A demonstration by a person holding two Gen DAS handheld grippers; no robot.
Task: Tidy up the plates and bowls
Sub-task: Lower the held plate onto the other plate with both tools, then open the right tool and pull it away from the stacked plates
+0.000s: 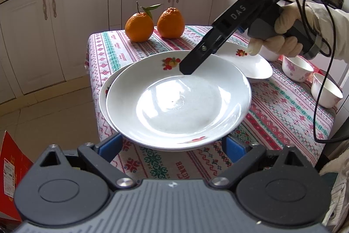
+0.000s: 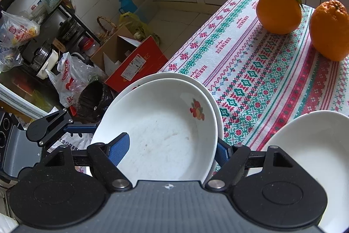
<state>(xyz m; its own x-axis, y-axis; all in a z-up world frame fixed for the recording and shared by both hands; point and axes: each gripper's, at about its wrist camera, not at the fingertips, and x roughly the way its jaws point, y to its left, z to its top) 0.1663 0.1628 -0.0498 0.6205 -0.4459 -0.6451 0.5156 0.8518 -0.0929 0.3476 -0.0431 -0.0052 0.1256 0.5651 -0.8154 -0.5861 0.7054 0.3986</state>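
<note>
On the desk (image 1: 283, 102), under a patterned tablecloth (image 2: 250, 71), two white fruit-print plates lie stacked, the upper plate (image 1: 178, 99) shifted off-centre so the lower plate (image 1: 104, 88) shows as a crescent on one side. Both are round, so neither has a long axis; they sit mouth-up, the upper one's fruit motif on the rim toward the two oranges (image 1: 139, 26). Only the left wrist view shows the gloved right hand (image 1: 281, 36) holding its tool, whose black finger angles down over the far rim of the upper plate, and the two small floral bowls (image 1: 296, 69) at the desk's right edge. Only the right wrist view shows the cluttered floor with a red carton (image 2: 135, 62) and plastic bags. That view looks along the right claw (image 2: 172, 149), spread wide with its blue pads either side of the stack's edge, one pad over the upper plate's inside, not pinching. The left claw (image 1: 174, 145) is likewise spread wide, the stack's near rim between its blue pads. A third white plate (image 2: 316, 150) lies apart, nearer the bowls.
</note>
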